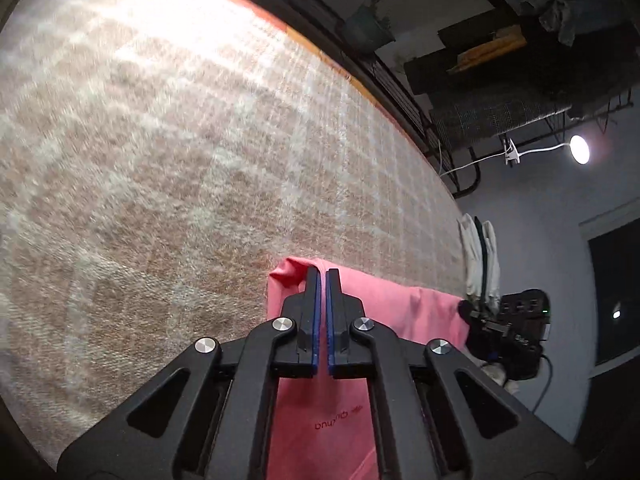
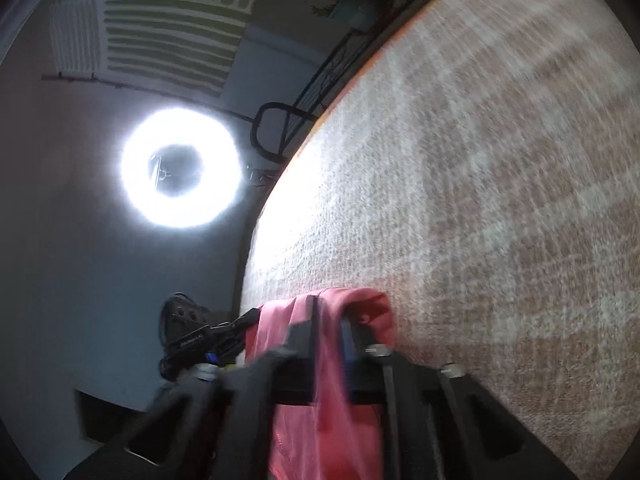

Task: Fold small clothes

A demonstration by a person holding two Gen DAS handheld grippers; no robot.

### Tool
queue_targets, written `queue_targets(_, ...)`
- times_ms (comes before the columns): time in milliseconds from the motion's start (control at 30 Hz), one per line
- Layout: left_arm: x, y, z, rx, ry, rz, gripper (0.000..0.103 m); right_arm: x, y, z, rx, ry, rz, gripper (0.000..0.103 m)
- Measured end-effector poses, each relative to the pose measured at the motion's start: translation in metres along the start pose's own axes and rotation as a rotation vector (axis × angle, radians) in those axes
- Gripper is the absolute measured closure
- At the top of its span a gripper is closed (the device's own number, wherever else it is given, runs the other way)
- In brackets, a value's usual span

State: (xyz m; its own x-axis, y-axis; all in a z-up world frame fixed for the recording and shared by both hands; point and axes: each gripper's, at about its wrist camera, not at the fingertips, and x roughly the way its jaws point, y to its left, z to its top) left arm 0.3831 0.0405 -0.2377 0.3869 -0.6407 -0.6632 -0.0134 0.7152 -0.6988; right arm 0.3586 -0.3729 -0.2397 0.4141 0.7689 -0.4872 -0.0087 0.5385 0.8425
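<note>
Pink garment (image 1: 400, 312) is lifted off the surface, strung between both tools, hanging below them over a checked beige blanket (image 1: 200, 140). Left hand-held gripper (image 1: 323, 280) is clenched on the top edge near one corner, blue pads almost touching with cloth pinched between. Right hand-held gripper (image 2: 328, 312) is clenched on the other end of the same garment (image 2: 320, 400), fabric running down between its fingers; that view is motion-blurred, so the exact pinch point is probably the opposite top corner, not certain. Cloth looks thin, light and limp: it will sag and swing, won't hold a crease unaided, low slip risk on rubber pads. Best holds are corners or hem, kept taut between the two tools so the fold line stays straight. Printed logo (image 1: 336, 420) sits low on the hanging panel. Room: blanket surface is wide and flat ahead of both tools, plenty of space to lay down. Its orange-trimmed far edge (image 1: 360, 88) drops off to a dark rail, so keep the lay-down well inside. Ring lamp (image 2: 180, 168) glares at the right camera.
</note>
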Motion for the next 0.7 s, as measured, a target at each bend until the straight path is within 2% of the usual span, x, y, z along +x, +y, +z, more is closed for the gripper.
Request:
queue_targets(100, -0.006, -0.006, 0.001, 0.067, -0.076, 0.121, 0.103, -0.005, 0.017, -0.002, -0.096, -0.027, -0.099, 0.103)
queue_targets(233, -0.015, -0.003, 0.006, 0.082, -0.125, 0.194, 0.103, -0.006, 0.019, -0.003, -0.138, -0.027, -0.275, 0.102)
queue_targets(300, -0.023, -0.006, 0.002, 0.111, -0.116, 0.194, 0.103, -0.010, 0.026, -0.003, -0.168, -0.033, -0.303, 0.093)
queue_targets(333, -0.026, -0.009, -0.001, 0.130, -0.122, 0.204, 0.103, -0.011, 0.031, -0.004, -0.194, -0.034, -0.334, 0.077)
queue_targets(367, -0.029, -0.016, -0.005, 0.157, -0.129, 0.209, 0.103, -0.014, 0.037, -0.004, -0.222, -0.042, -0.353, 0.067)
queue_targets(467, -0.025, -0.043, -0.018, 0.267, -0.106, 0.197, 0.103, -0.017, 0.056, -0.004, -0.303, -0.073, -0.395, 0.068)
queue_targets(533, -0.015, -0.062, -0.027, 0.347, -0.099, 0.216, 0.103, -0.012, 0.068, -0.004, -0.351, -0.055, -0.374, 0.069)
queue_targets(600, 0.000, -0.074, -0.035, 0.393, -0.074, 0.230, 0.103, 0.001, 0.079, -0.007, -0.415, -0.022, -0.389, 0.069)
queue_targets(667, 0.015, -0.078, -0.039, 0.418, -0.053, 0.266, 0.103, 0.017, 0.086, -0.010, -0.458, 0.014, -0.395, 0.069)
queue_targets(700, 0.023, -0.080, -0.041, 0.447, -0.054, 0.309, 0.103, 0.024, 0.087, -0.013, -0.472, 0.030, -0.398, 0.069)
